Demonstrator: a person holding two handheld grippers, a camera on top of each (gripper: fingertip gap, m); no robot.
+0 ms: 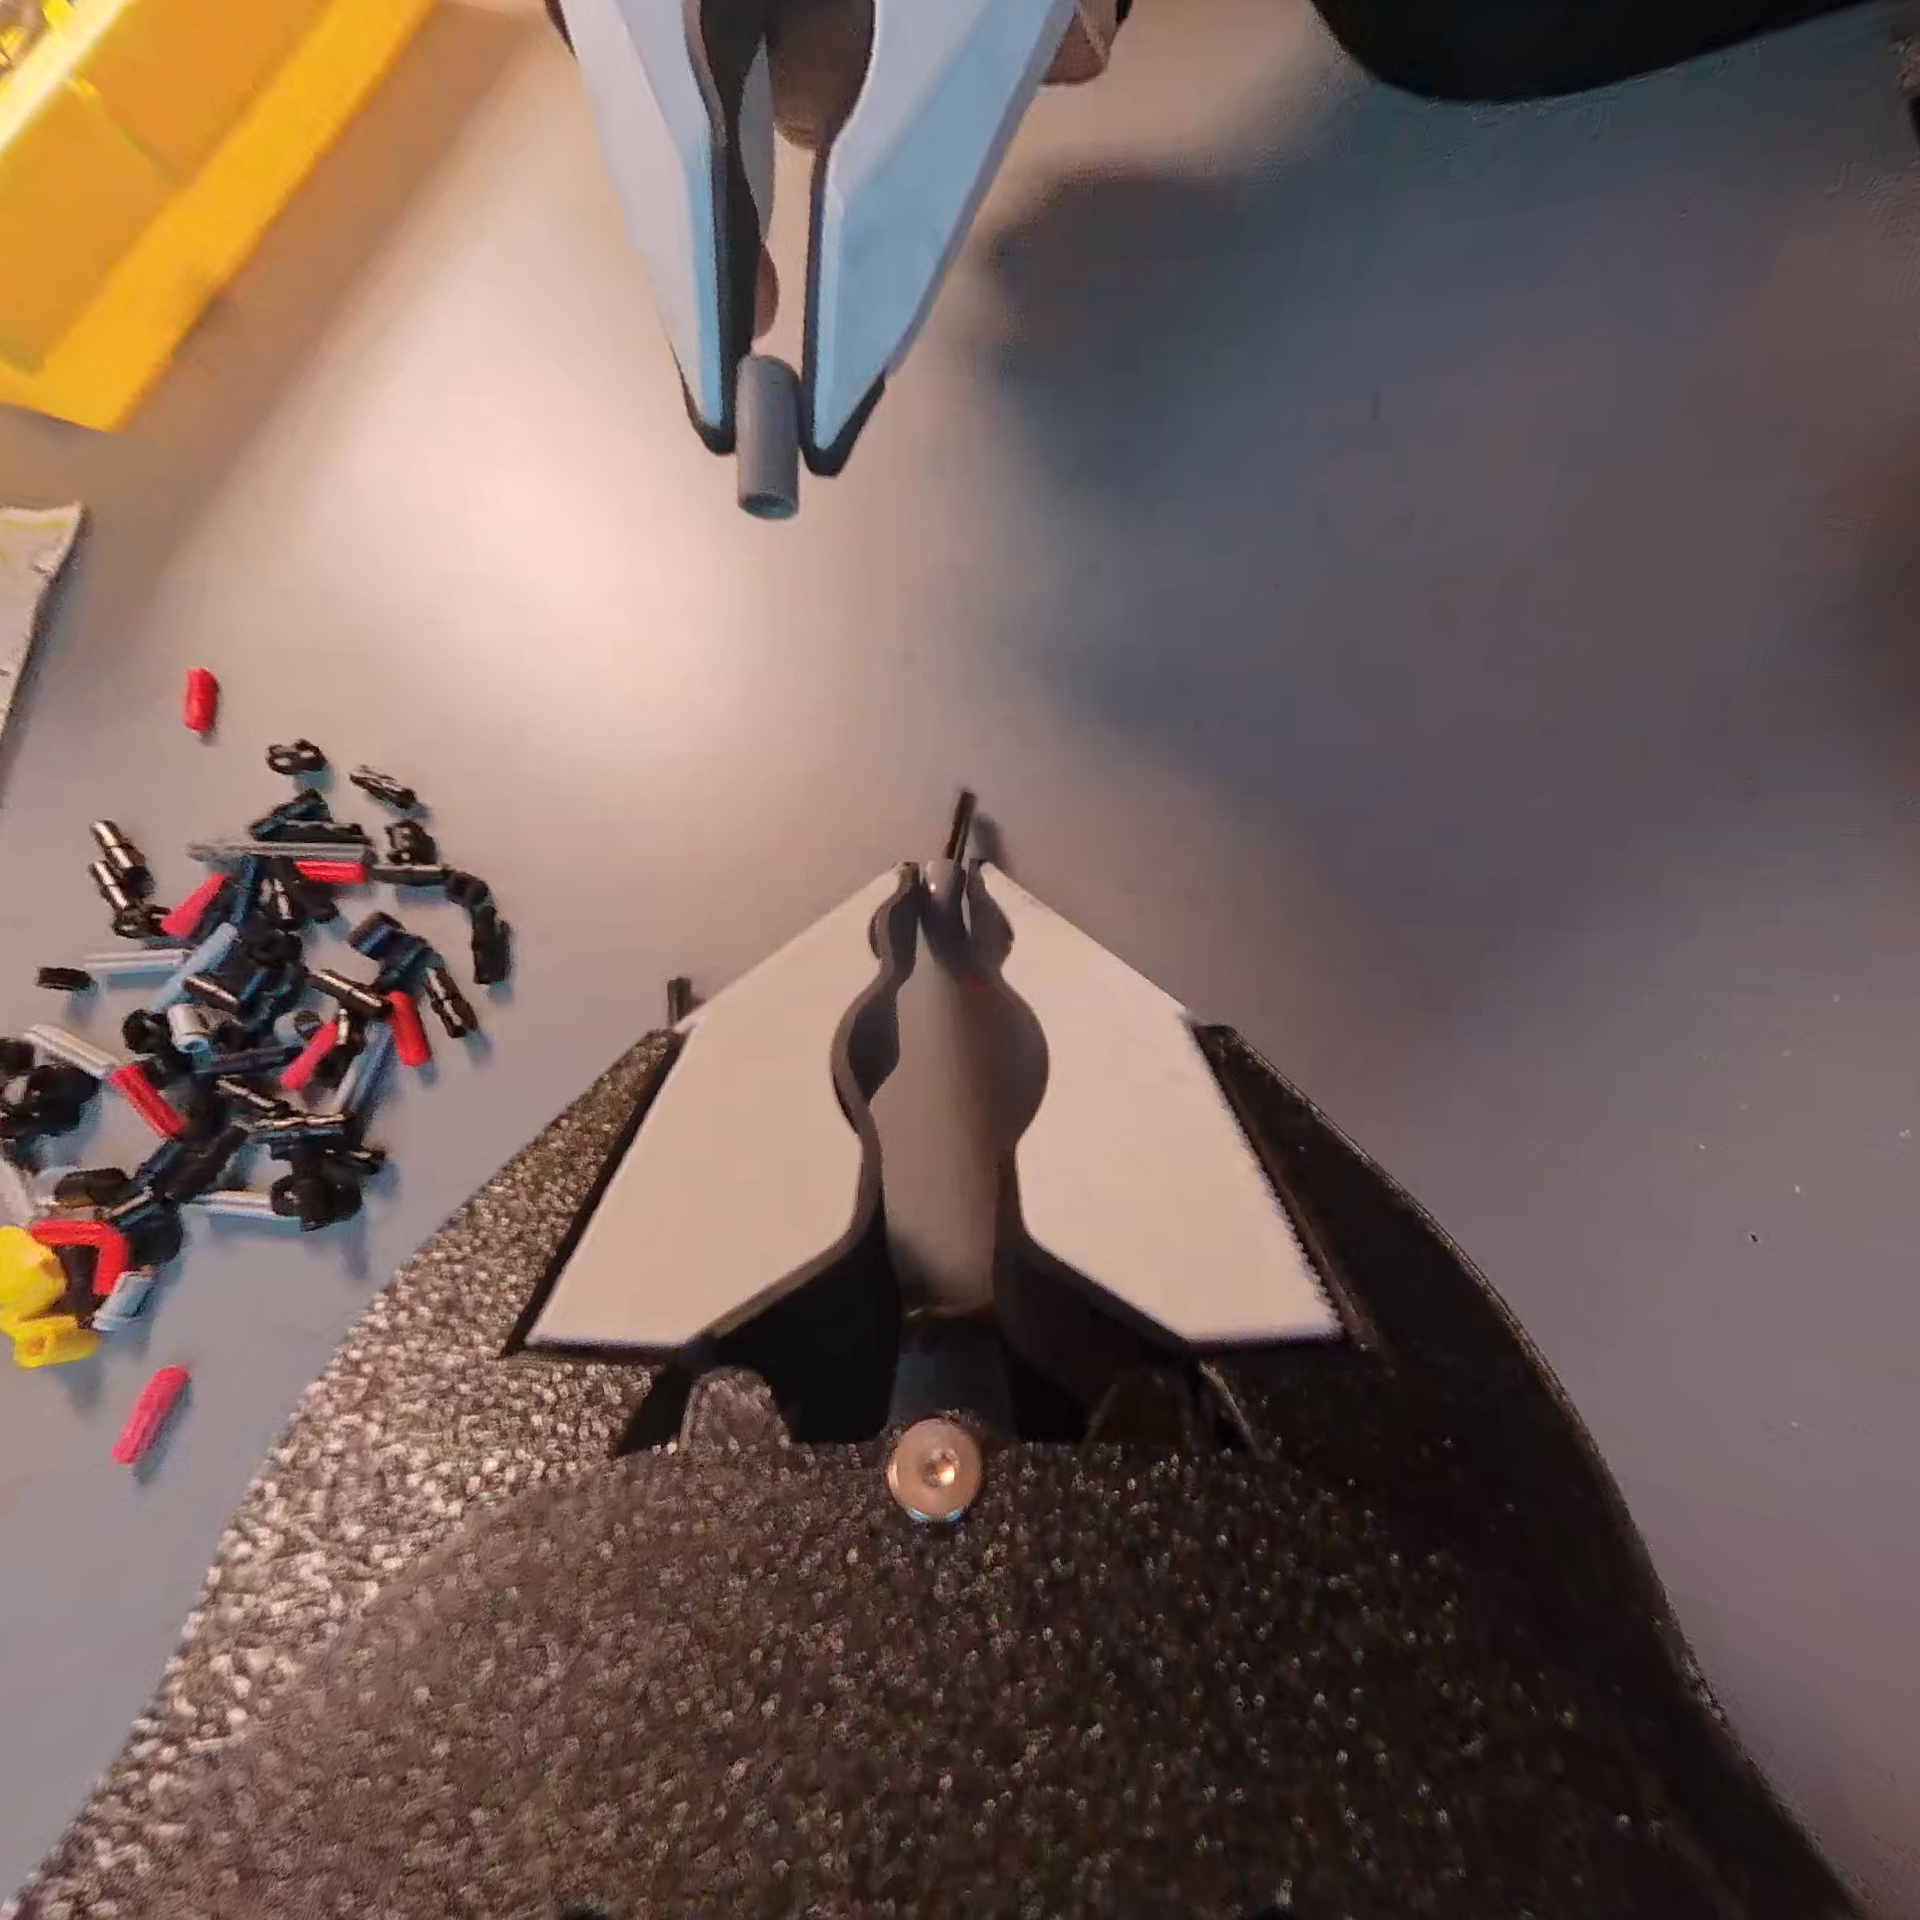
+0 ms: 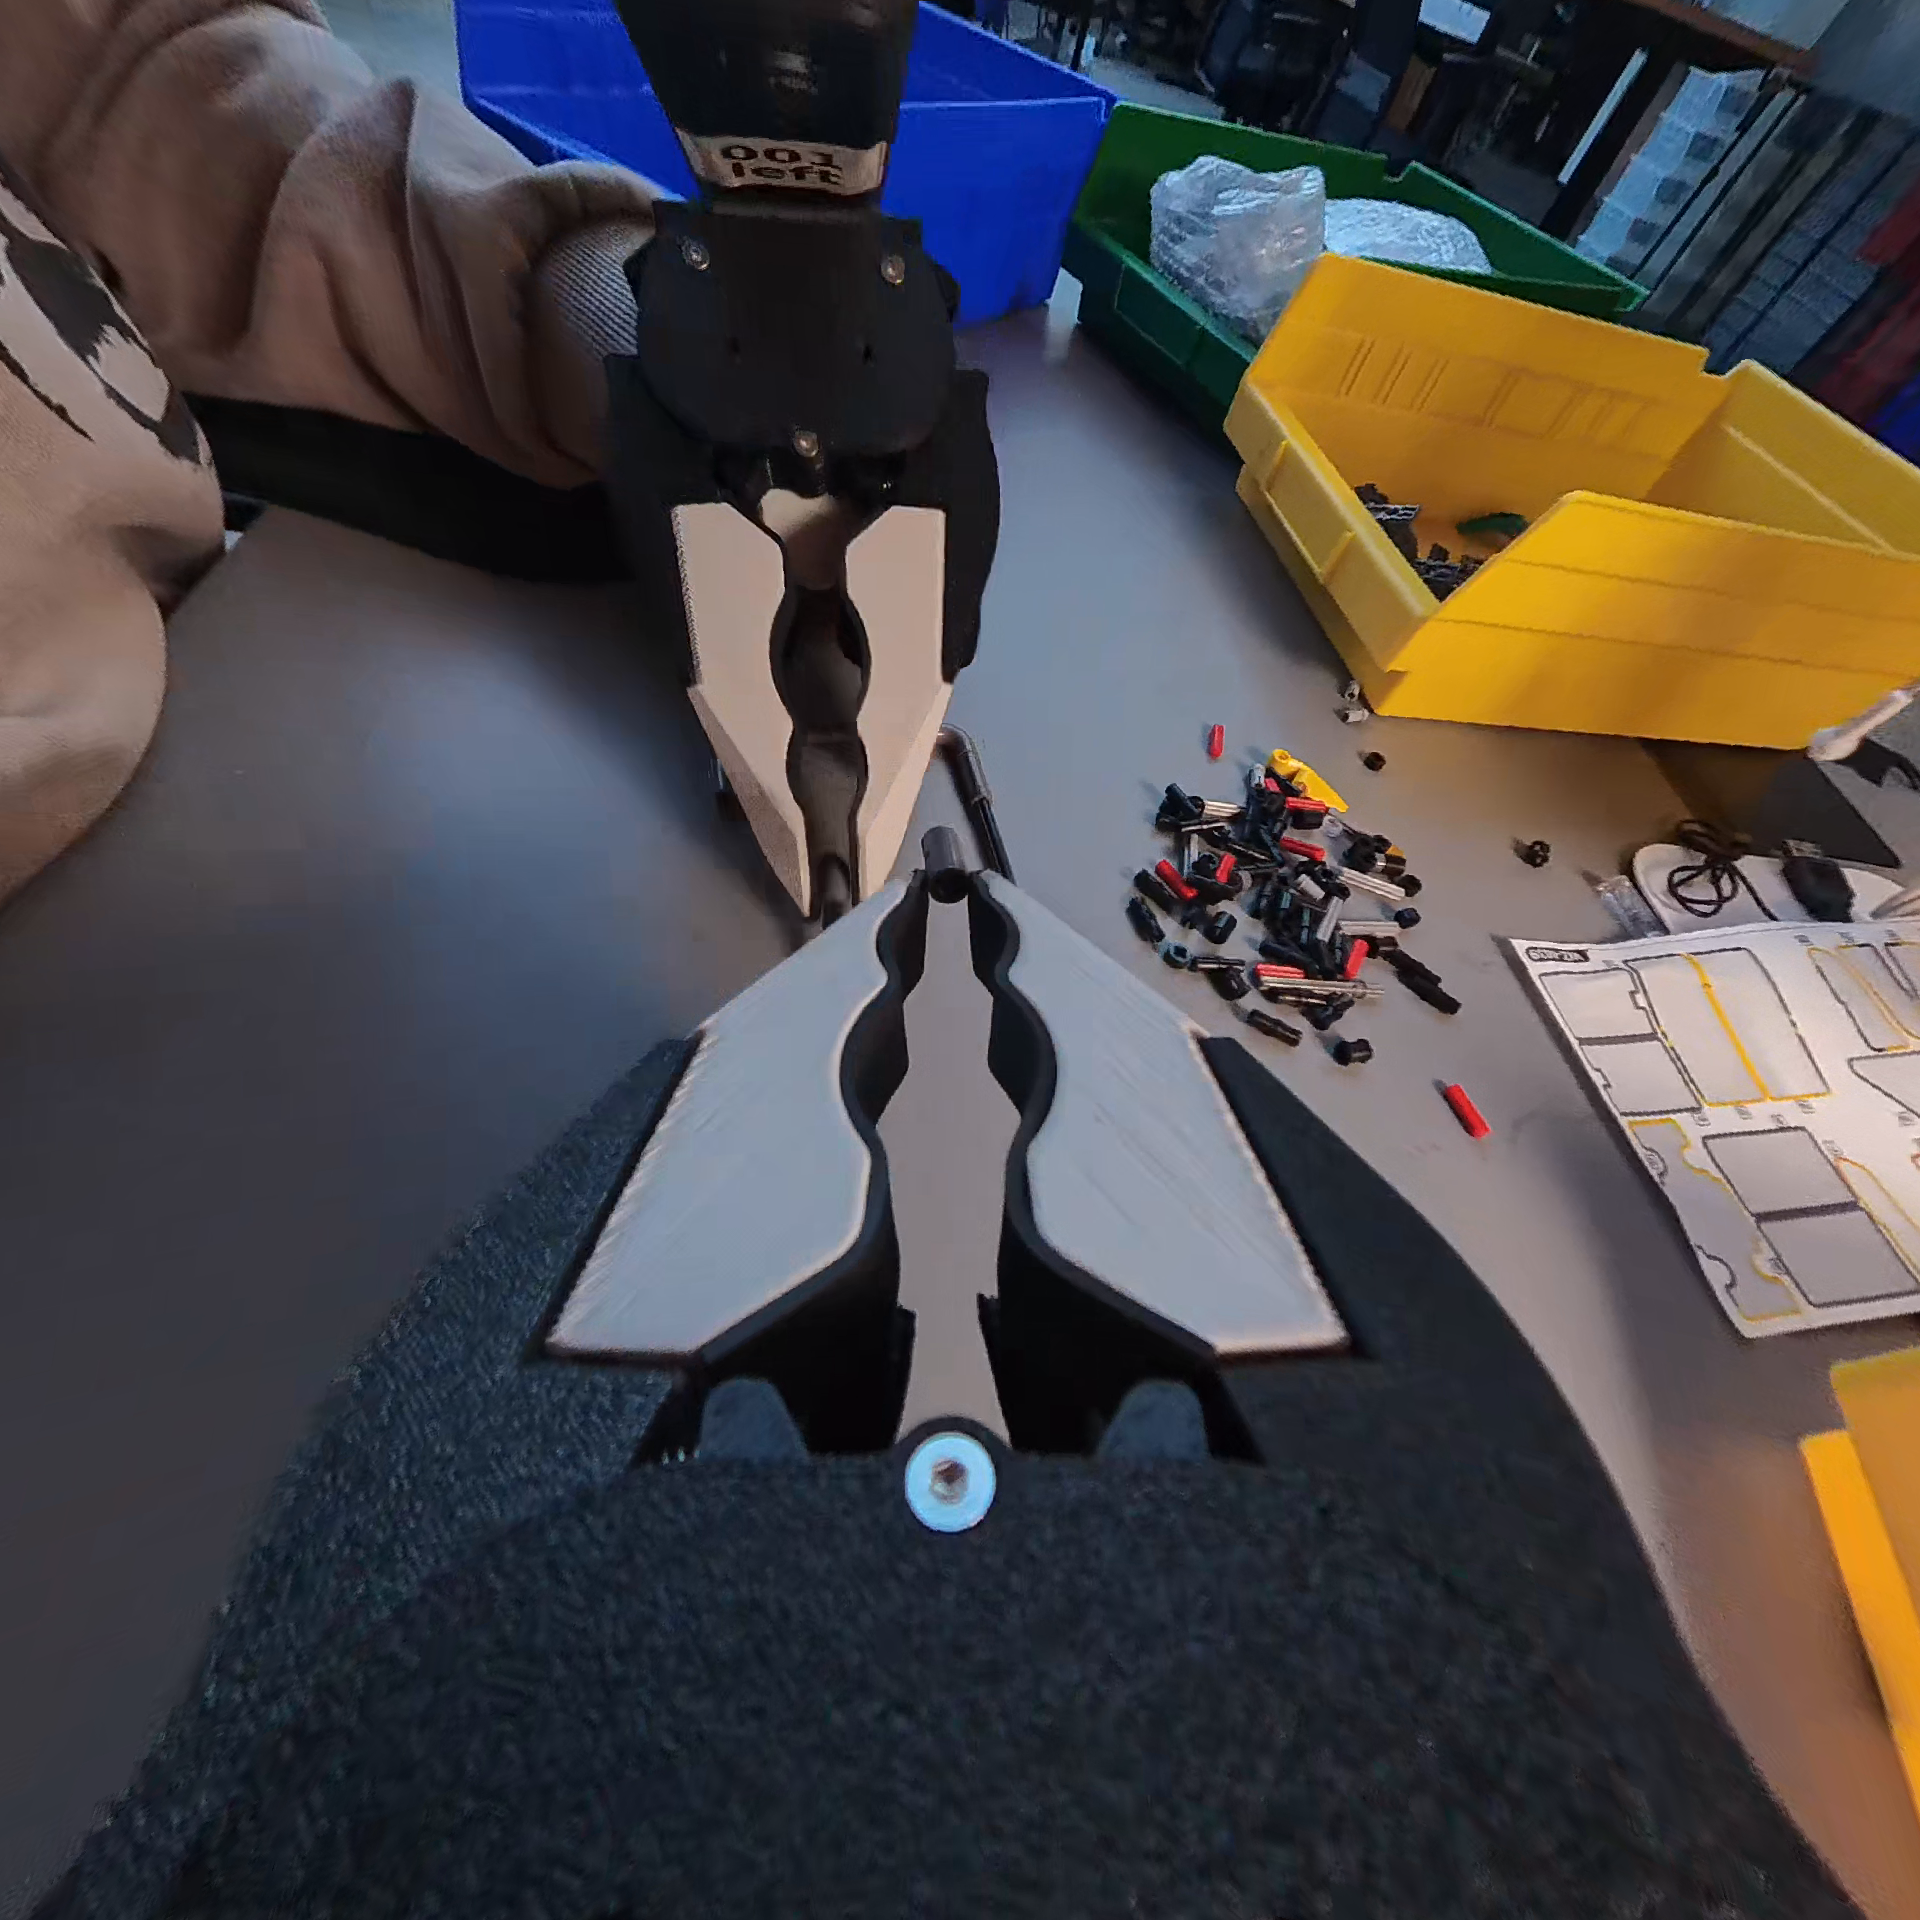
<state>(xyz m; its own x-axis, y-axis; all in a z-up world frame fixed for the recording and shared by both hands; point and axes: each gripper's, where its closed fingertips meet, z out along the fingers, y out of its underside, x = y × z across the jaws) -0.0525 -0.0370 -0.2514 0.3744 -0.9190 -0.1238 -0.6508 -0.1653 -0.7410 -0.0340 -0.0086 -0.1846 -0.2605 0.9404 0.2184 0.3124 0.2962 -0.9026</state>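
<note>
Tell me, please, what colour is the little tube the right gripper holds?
Dark grey; the tube shows best in the left wrist view.

Pile of small parts [image 2: 1283, 914] mid-surface [image 2: 416, 831], before bins [image 2: 1558, 540] along far edge; sheet [image 2: 1745, 1122] at right edge.

The left gripper [image 1: 945, 883], with pale grey wedge-shaped fingers on a black textured body, has its jaws nearly closed, tips pinching. The right gripper [image 2: 948, 883], built alike, faces it tip to tip, jaws narrowly pinched. A beige-sleeved arm [image 2: 343, 270] extends behind the left gripper.
</note>
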